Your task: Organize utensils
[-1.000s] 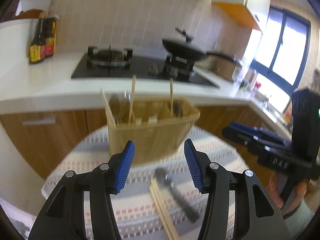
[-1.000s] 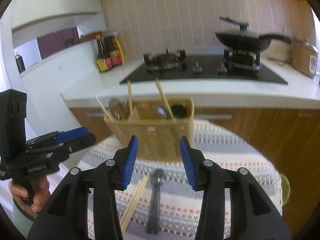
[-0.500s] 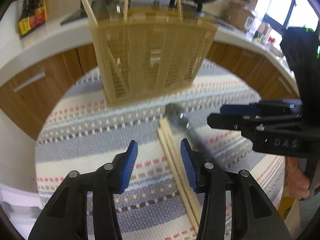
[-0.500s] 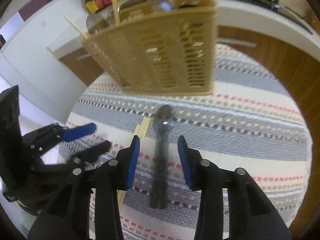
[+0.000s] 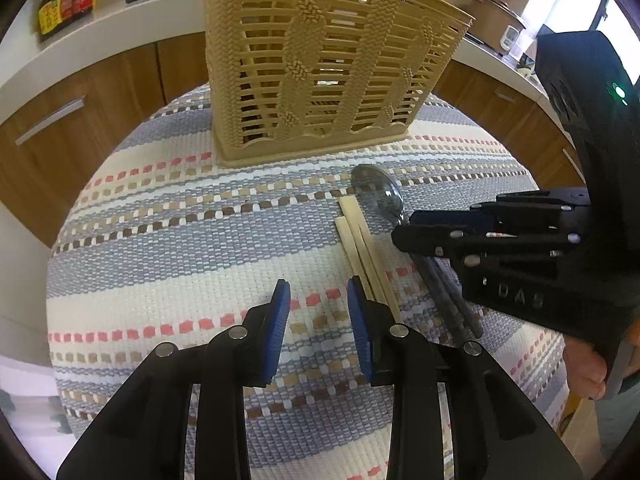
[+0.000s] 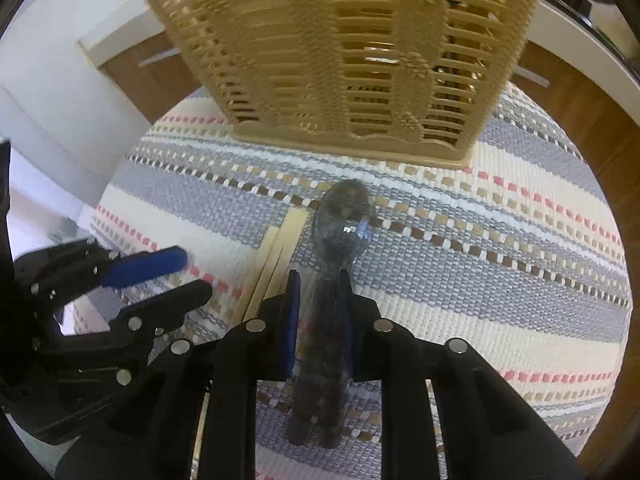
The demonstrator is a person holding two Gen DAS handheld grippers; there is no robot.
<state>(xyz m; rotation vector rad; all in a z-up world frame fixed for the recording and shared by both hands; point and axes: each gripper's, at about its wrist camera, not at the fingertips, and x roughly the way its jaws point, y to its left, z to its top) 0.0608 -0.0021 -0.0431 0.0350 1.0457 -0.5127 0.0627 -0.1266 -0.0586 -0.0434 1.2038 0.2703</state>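
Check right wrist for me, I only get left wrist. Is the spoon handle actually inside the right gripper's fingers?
Observer: Yes. The spoon handle runs straight up the gap of the right gripper. Its jaws are closing, and I can't tell whether the pads press on it yet.
Operator: Chopsticks caught in there too?
Observer: No. The chopsticks lie outside its left finger, alongside the spoon.
Operator: My left gripper looks like it's on the chopsticks. Is it?
Observer: Seemingly not. From this side, mat shows between the left gripper tips and the chopsticks, and nothing is in its closing jaws.
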